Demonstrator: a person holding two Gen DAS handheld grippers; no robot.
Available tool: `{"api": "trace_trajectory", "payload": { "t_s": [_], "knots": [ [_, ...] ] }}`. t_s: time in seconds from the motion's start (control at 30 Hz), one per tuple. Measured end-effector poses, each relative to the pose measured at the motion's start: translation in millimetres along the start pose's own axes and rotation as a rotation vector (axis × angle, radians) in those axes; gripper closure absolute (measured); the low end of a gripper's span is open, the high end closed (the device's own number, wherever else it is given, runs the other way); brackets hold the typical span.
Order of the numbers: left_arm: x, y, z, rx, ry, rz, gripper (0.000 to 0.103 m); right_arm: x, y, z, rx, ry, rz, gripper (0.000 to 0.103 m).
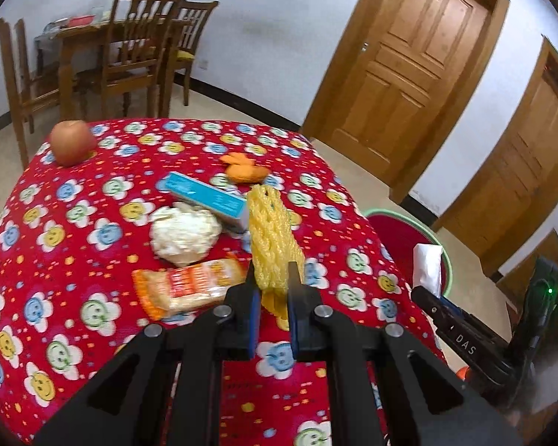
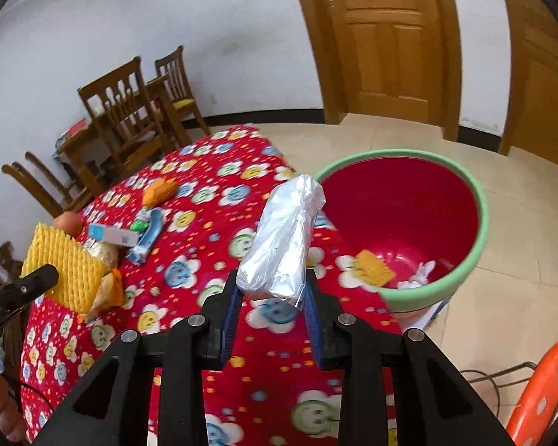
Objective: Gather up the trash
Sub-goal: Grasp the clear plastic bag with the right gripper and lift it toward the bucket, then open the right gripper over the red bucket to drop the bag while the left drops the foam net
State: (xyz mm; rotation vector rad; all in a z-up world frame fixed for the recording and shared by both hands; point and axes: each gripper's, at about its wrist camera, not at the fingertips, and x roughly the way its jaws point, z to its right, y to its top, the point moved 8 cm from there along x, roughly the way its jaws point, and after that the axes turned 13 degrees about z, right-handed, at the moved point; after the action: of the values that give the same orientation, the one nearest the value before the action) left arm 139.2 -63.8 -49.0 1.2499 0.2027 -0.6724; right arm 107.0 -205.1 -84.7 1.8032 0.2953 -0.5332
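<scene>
Left gripper [image 1: 272, 282] pinches yellow foam netting [image 1: 271, 238], right gripper [image 2: 272, 290] clamps crumpled plastic wrapper [image 2: 282, 238]; release only once squarely above the bin [image 2: 480, 200].

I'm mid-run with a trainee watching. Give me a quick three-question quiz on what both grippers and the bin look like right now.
1. What is the left gripper clamping?
2. True or false: the red bin is empty.
3. The right gripper holds: A) an apple B) a clear plastic wrapper C) a blue box

Key:
1. The yellow foam net.
2. False; a yellow piece and white scraps lie inside.
3. B, the clear plastic wrapper.
</scene>
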Motion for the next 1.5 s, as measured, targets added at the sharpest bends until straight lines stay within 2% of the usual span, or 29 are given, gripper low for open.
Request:
{"api": "trace_trajectory", "payload": {
  "t_s": [0.57, 1.2, 1.37, 1.5],
  "knots": [
    [44.2, 3.2, 84.2, 0.118, -0.107, -0.046, 0.092, 15.1, 12.9, 85.1, 0.106, -0.109, -0.008, 0.071],
    [91.4, -2.1, 144.6, 0.201, -0.17, -0.106, 0.092, 32.1, 9.3, 127.7, 0.191, -0.115, -0.047, 0.066],
    [102.2, -5.0, 156.6, 0.219, -0.181, -0.119, 0.092, 26.4, 13.7, 133.9, 0.21, -0.119, -0.025, 0.065],
    [111.2, -9.2, 164.4, 0.229, -0.191, -0.133, 0.092, 20.1, 18.6, 140.6, 0.222, -0.126, -0.002, 0.059]
  ]
}}
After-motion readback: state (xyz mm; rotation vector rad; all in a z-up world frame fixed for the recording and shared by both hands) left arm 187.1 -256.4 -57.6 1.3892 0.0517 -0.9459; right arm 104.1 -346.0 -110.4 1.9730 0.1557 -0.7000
